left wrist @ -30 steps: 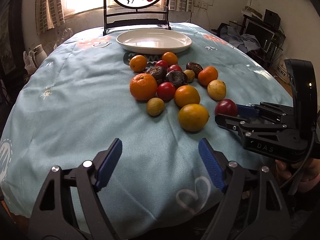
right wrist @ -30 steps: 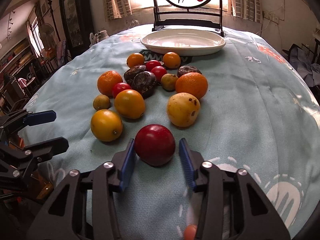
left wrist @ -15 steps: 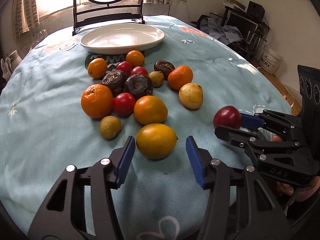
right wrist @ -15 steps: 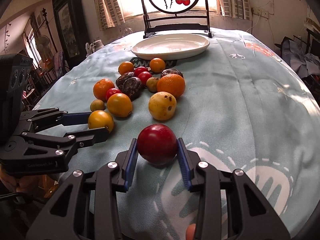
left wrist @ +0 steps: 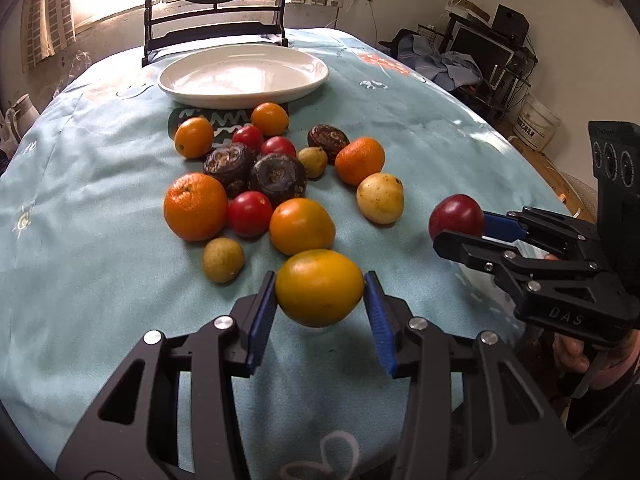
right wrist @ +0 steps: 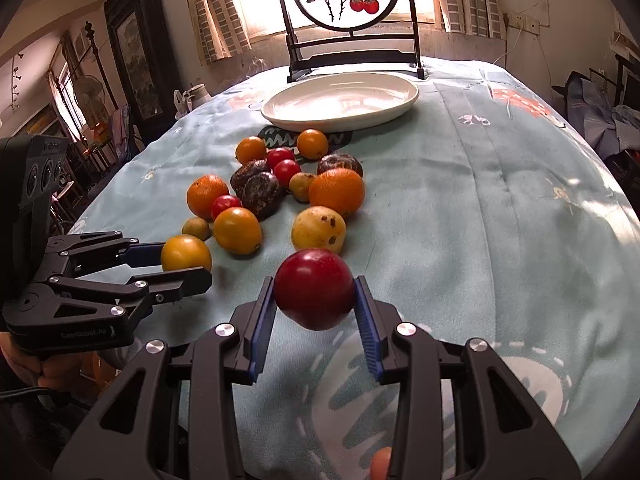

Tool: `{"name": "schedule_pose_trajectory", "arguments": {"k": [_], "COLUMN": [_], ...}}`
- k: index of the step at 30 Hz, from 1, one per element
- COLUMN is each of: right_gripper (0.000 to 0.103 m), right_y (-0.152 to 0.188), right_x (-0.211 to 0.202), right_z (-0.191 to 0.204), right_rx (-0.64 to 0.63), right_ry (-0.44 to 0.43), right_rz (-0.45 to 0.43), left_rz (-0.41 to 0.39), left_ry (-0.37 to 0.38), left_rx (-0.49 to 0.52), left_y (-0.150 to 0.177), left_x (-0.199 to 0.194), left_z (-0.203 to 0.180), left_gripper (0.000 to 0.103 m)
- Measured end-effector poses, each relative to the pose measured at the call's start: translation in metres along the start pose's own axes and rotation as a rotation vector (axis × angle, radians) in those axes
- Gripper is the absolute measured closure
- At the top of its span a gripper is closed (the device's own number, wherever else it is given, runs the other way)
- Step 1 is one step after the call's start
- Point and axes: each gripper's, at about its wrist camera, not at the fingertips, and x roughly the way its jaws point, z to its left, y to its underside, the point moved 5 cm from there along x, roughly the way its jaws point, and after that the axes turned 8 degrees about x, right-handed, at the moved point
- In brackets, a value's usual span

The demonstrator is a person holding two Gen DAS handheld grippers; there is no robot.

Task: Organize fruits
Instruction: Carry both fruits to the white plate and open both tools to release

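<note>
My left gripper (left wrist: 320,312) is shut on a yellow-orange fruit (left wrist: 319,287) and holds it just above the cloth. My right gripper (right wrist: 315,316) is shut on a dark red fruit (right wrist: 314,294), lifted a little off the table. The right gripper (left wrist: 466,226) with the red fruit (left wrist: 455,216) also shows at the right of the left wrist view. The left gripper (right wrist: 182,258) with its fruit (right wrist: 185,253) shows at the left of the right wrist view. A pile of oranges (left wrist: 195,205), red tomatoes (left wrist: 249,213), dark brown fruits (left wrist: 277,178) and yellow fruits (left wrist: 380,198) lies ahead. A white plate (left wrist: 244,74) stands empty behind them.
The round table wears a light blue cloth (left wrist: 100,280). A dark stand with a round painted panel (right wrist: 344,12) stands behind the plate at the far edge. Furniture and clutter surround the table.
My left gripper moved forward and closed on the yellow-orange fruit, which now hangs above the cloth. My right gripper lifted the red fruit slightly and stayed shut on it.
</note>
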Motion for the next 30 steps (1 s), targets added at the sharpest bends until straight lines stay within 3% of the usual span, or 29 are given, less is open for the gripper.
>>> {"name": "schedule_pose_trajectory", "arguments": {"k": [4, 9, 13, 17, 23, 30], "right_gripper": [0.064, 0.064, 0.064, 0.064, 0.064, 0.063], "right_y": [-0.038, -0.097, -0.149, -0.193, -0.212, -0.203], "right_x": [-0.001, 0.022, 0.057, 0.113, 0.187, 0.215], "right_z": [0.006, 0.010, 0.004, -0.010, -0.025, -0.024], "right_rx": [-0.024, -0.062, -0.041, -0.005, -0.002, -0.039], "right_ry": [0.013, 0.062, 0.041, 0.046, 0.076, 0.106], "right_rz": [-0.034, -0.076, -0.088, -0.035, 0.100, 0.161], "left_rz": [-0.052, -0.097, -0.104, -0.042, 0.068, 0.149], "left_ry": [0.037, 0.006, -0.045, -0.093, -0.093, -0.109], "left_rx": [-0.008, -0.030, -0.030, -0.034, -0.073, -0.075], "left_y": [-0.030, -0.087, -0.139, -0.176, -0.194, -0.187], "left_x": [-0.018, -0.016, 0.009, 0.059, 0.124, 0.161], "left_z": [0.017, 0.056, 0.092, 0.125, 0.157, 0.167], "left_gripper": [0.059, 0.059, 0.059, 0.058, 0.058, 0.058]}}
